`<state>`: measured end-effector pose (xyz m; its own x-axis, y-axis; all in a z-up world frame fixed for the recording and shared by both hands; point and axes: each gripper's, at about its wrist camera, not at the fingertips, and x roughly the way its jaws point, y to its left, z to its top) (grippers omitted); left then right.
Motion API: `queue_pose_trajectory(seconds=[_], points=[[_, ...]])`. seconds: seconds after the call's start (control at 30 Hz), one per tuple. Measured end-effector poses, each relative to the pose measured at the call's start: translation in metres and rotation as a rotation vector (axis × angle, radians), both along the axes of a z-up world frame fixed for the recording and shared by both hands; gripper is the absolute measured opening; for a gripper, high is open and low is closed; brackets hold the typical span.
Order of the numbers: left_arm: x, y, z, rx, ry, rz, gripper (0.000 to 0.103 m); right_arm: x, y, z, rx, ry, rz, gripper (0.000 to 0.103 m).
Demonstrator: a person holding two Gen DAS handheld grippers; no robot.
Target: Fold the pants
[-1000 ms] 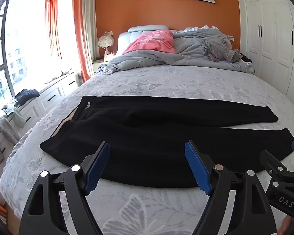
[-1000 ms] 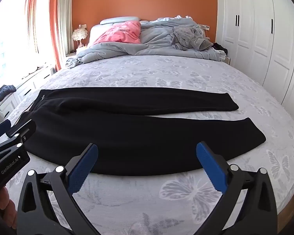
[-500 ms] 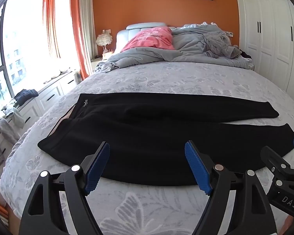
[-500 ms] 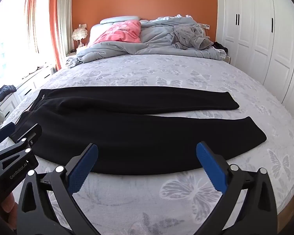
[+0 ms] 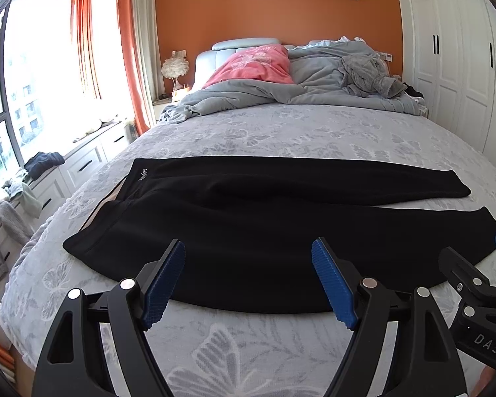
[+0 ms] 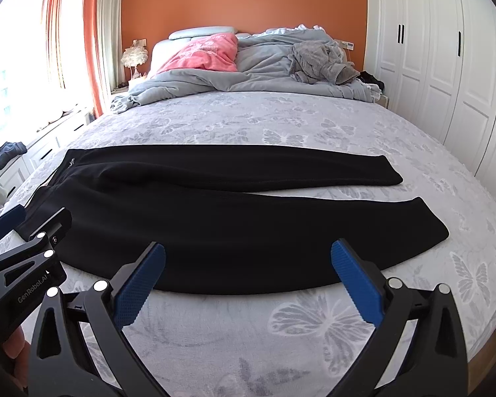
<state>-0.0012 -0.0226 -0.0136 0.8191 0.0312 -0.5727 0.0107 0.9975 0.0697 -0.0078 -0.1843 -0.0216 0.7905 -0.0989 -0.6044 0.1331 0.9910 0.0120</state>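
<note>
Pants (image 5: 248,231), black, are seen laid flat across the near part of the bed (image 5: 281,132), waistband toward the window side and both legs stretched toward the wardrobe side.

Left wrist view: against the frame of a second ago, the garment is found slightly lower and further left in the picture, and the tilt of the room is reduced; the pants themselves are unchanged in lay. The left gripper (image 5: 248,276) is held with its fingers spread wide, nothing between the blue pads. The near edge of the pants is seen just beyond the fingertips, not touched. Part of the right gripper (image 5: 479,284) is noted at the right margin.

Right wrist view: little difference from the earlier frame is recorded, save that the left gripper (image 6: 26,241) is seen further into the left margin. The right gripper (image 6: 248,273) is likewise spread wide and empty. The near leg's edge lies just ahead of its fingertips, apart from them; the cuffs lie to the right.
</note>
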Motion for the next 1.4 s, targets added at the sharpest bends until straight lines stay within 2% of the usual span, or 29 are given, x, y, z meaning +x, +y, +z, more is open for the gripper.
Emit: queue_pose_trajectory(seconds=[1.4], points=[[0.0025,-0.0001,-0.0003,0.01,0.001,-0.002,0.076,-0.0013,-0.0031,-0.0029,-0.004,0.009,0.0,0.098]])
